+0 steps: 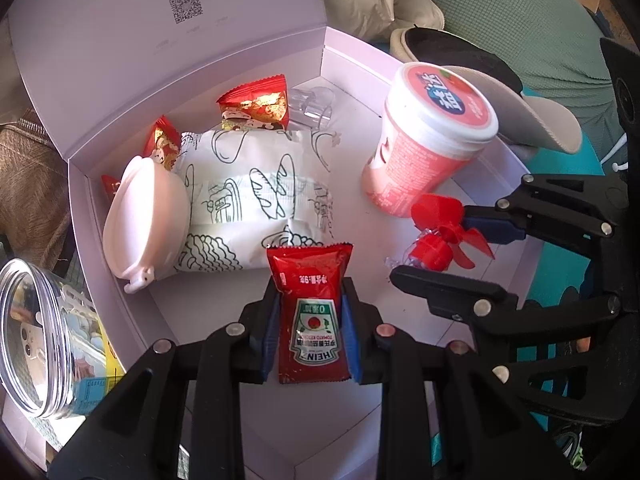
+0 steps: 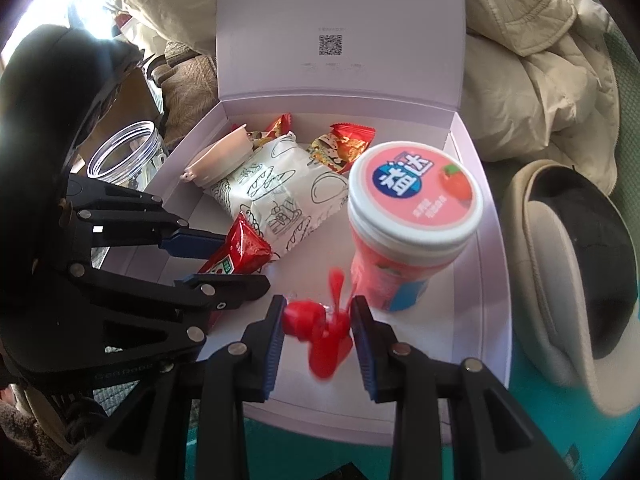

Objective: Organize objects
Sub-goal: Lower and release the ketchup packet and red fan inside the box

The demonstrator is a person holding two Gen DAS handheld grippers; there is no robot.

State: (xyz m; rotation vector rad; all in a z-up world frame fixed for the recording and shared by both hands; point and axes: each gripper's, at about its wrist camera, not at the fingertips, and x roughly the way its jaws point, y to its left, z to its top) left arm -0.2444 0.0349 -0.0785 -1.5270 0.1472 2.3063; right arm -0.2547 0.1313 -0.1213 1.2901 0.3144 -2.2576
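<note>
Holding both items over the open box [image 2: 472, 264]: left gripper [image 1: 310, 320] with jaws closed on the ketchup sachet [image 1: 310, 316], right gripper [image 2: 318, 320] with jaws closed on the red fan [image 2: 320, 328].

Risks judged:
- Fan pinched at hub and blade; thin blades likely to flex or slip out, then fall beside the tub [image 2: 412, 216] or knock it. Tub tilted in both views, so a light bump could tip it.
- Sachet gripped across its width, soft and slick; squeezing too hard could burst a seam, too little could let it slide.
- Grippers near each other above the box front; could collide on release.

Appearance noted:
- Sachet red, glossy, Heinz label, roughly flat, upper end free over the white bread pack [image 1: 256, 200].
- Fan small, red, blurred in right view; clear plastic piece at its base, purpose unclear.
</note>
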